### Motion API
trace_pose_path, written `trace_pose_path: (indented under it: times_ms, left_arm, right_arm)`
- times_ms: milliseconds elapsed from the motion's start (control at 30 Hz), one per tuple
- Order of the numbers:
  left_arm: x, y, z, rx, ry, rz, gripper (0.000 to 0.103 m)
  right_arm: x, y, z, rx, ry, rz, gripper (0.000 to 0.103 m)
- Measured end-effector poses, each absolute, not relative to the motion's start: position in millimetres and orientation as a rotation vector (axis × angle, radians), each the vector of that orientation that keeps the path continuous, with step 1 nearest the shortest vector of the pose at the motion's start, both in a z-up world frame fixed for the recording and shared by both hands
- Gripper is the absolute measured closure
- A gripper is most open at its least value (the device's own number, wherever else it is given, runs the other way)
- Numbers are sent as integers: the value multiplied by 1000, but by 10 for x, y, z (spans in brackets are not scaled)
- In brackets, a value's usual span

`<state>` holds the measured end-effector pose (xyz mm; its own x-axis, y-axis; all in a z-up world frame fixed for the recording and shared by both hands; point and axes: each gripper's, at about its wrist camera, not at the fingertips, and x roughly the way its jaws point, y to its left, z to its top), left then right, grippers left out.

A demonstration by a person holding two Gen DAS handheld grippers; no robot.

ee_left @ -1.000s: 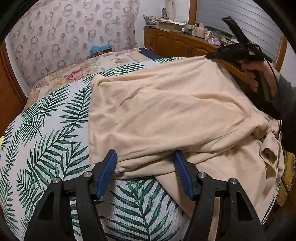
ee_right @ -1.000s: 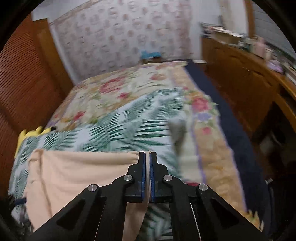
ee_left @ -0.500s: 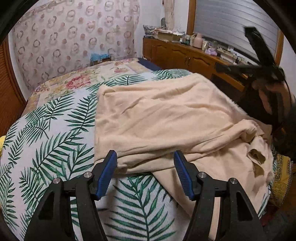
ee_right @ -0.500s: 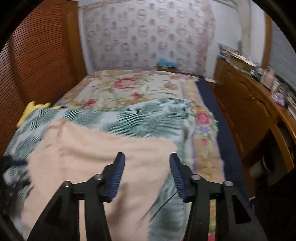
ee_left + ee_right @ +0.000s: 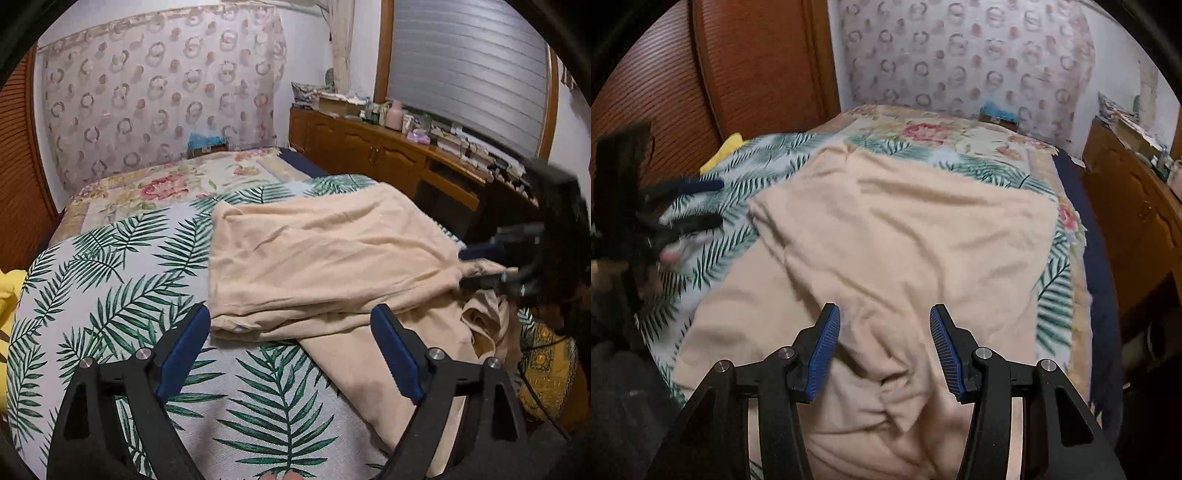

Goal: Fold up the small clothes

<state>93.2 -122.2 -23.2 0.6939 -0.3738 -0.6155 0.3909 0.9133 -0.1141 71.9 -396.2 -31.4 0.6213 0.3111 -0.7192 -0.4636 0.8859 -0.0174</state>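
A peach-beige garment (image 5: 314, 258) lies on the palm-leaf bed cover (image 5: 110, 295), its upper layer folded over the lower one and a crumpled end hanging toward the near right corner. My left gripper (image 5: 290, 325) has its jaws opening. The folded edge lies just past its blue pads (image 5: 184, 350), and neither pad presses on it. My right gripper (image 5: 884, 314) hovers open over the bunched near end of the garment (image 5: 905, 240) with nothing pinched. It shows blurred as the right gripper (image 5: 487, 266) in the left wrist view. The left gripper (image 5: 701, 203) is at the cloth's left side in the right wrist view.
A floral bedspread (image 5: 166, 184) covers the far half of the bed, with a blue box (image 5: 207, 142) at its end. A wooden dresser (image 5: 369, 147) crowded with items runs along the right. A ribbed wooden door (image 5: 757, 66) stands left. A yellow cloth (image 5: 724, 151) lies near the bed's left edge.
The right gripper let go of the garment's corner, opened and swung back to the near end. The lifted layer dropped flat. The left gripper's jaws widened and it drew back slightly.
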Motion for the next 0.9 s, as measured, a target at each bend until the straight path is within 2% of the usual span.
trace_pose_path:
  times_ms: [300,333,367,433,600,900]
  left_arm:
    - [894,-1085,-189,-30,656,-418,14]
    - [894,-1081,-188,-32,655,-416,14]
    - [888,-1081,-191,-31,654,-415,14]
    - [884,-1098,-190,-26,652,-413,13]
    - [875,-1110,-188,-21,649,-410,14]
    - [836,-1093,-137,-21,629,-413,13]
  right_arm:
    - [819,-3885,-373,-204,828,450,51]
    - [808,-3853,-377,-219,828,461,62]
    - [786,-3822,-377,-233,826,470,67]
    - [727,-3784,-358,-258,809,481,90]
    - [563,-3777,-200,-232,729,493,94]
    - [158,-4067,200,-151,621,476,94]
